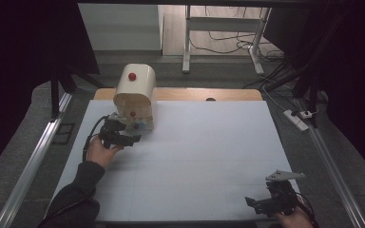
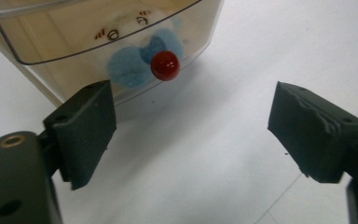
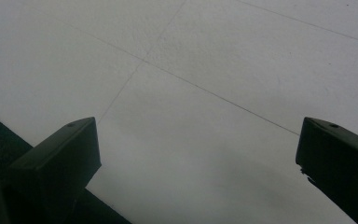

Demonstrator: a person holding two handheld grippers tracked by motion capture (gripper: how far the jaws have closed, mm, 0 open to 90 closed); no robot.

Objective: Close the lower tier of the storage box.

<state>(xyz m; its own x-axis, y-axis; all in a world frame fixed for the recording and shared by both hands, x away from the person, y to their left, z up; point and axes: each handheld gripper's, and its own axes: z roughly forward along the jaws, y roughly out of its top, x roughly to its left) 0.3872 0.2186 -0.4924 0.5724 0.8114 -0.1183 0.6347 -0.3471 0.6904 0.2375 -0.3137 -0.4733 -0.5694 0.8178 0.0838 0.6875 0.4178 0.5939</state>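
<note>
the box (image 1: 134, 97) sits at the table's (image 1: 204, 156) far left, its clear door with a red knob (image 2: 165, 65) just beyond the left gripper (image 2: 191, 126), jaws wide and empty. it looks light and rigid; the small, slick knob is the handhold. the right gripper (image 3: 196, 154) rests wide open.

Left gripper (image 1: 132, 137) far out over table's left side, 2 jaws spread wide, nothing between pads; left hand (image 1: 100, 152) behind it, sleeved forearm extended. Right gripper (image 1: 252, 202) low at near-right edge, jaws apart.
</note>
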